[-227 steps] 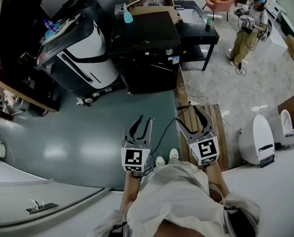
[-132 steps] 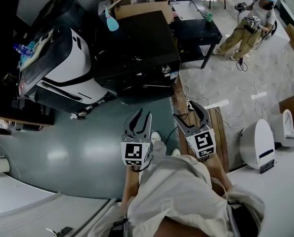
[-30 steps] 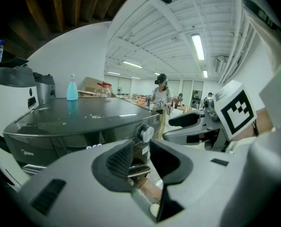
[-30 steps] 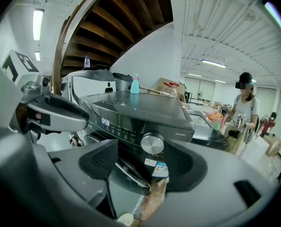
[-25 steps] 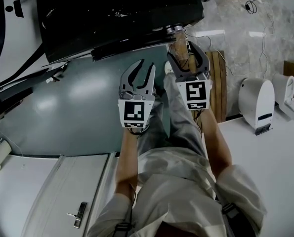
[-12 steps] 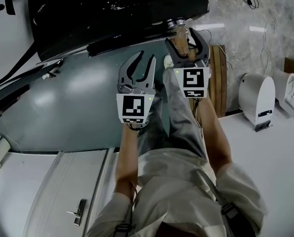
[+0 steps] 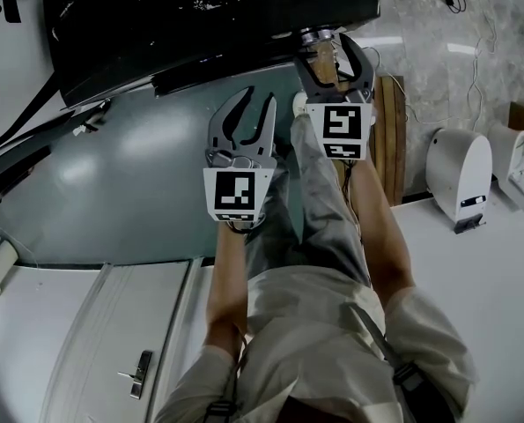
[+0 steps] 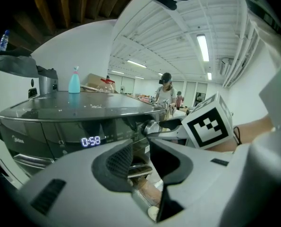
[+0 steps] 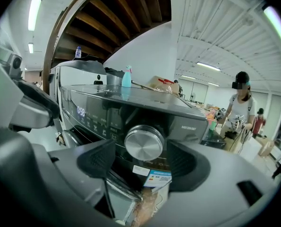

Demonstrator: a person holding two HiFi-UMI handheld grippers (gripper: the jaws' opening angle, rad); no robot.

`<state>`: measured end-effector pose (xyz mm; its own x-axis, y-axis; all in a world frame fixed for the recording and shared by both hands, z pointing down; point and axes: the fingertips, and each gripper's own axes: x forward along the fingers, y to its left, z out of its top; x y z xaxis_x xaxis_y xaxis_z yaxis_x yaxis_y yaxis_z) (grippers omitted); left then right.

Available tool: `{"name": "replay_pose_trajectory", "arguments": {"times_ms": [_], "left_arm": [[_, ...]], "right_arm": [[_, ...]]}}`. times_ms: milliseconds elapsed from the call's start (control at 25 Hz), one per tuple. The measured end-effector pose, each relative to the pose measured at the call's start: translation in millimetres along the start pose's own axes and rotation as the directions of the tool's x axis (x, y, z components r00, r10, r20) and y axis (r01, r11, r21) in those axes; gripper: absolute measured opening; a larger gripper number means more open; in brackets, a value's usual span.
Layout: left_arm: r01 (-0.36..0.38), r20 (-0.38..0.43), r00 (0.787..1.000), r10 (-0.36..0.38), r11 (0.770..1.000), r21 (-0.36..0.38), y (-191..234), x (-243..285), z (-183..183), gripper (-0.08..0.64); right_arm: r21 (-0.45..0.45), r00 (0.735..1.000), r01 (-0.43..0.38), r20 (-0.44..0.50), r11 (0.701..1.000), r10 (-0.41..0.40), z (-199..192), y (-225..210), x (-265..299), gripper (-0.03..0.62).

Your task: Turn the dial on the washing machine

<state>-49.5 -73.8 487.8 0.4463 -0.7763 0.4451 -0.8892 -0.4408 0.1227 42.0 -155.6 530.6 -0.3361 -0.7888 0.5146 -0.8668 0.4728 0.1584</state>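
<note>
The black washing machine (image 7: pixel 200 16) fills the top of the head view, and its round silver dial (image 7: pixel 319 35) sits at the front right corner. My right gripper (image 7: pixel 330 49) is open just in front of that corner. In the right gripper view the dial (image 9: pixel 144 142) stands centred between the two dark jaws of the right gripper (image 9: pixel 142 163), and I cannot tell whether they touch it. The left gripper (image 7: pixel 251 104) hangs lower left over the green floor, open with nothing in it. The left gripper view shows the lit display (image 8: pixel 90 141), the dial (image 8: pixel 152 126) and the left gripper (image 8: pixel 141 157).
A white appliance (image 7: pixel 15 25) stands left of the machine. A wooden pallet (image 7: pixel 389 122) and white units (image 7: pixel 460 174) lie to the right. A blue spray bottle (image 9: pixel 126 77) stands on the machine's top. A person (image 9: pixel 242 103) stands far behind. A white door panel (image 7: pixel 112 342) lies lower left.
The person walked up to the machine. Over the last second the right gripper moved forward until its jaws stand on either side of the dial; the left gripper shifted slightly forward.
</note>
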Motion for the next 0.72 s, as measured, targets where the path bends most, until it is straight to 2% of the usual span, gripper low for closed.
{"name": "replay_pose_trajectory", "arguments": {"times_ms": [200,360,720], "left_arm": [[-0.006,-0.008,1.0,0.006,1.0,-0.005,2,0,-4,0.12],[-0.012,-0.006,1.0,0.012,1.0,-0.013,5,-1,-5,0.12],[-0.016,-0.017,1.0,0.016,1.0,-0.016,7,-2,-11,0.12]], "right_arm": [[0.007,1.0,0.014,-0.005,1.0,-0.014,-2,-1,7,0.335],[0.018,1.0,0.031,0.003,0.999,-0.031,-1,-6,9,0.281],[0.017,0.999,0.044,-0.002,0.999,-0.044,-1,-6,13,0.279]]}}
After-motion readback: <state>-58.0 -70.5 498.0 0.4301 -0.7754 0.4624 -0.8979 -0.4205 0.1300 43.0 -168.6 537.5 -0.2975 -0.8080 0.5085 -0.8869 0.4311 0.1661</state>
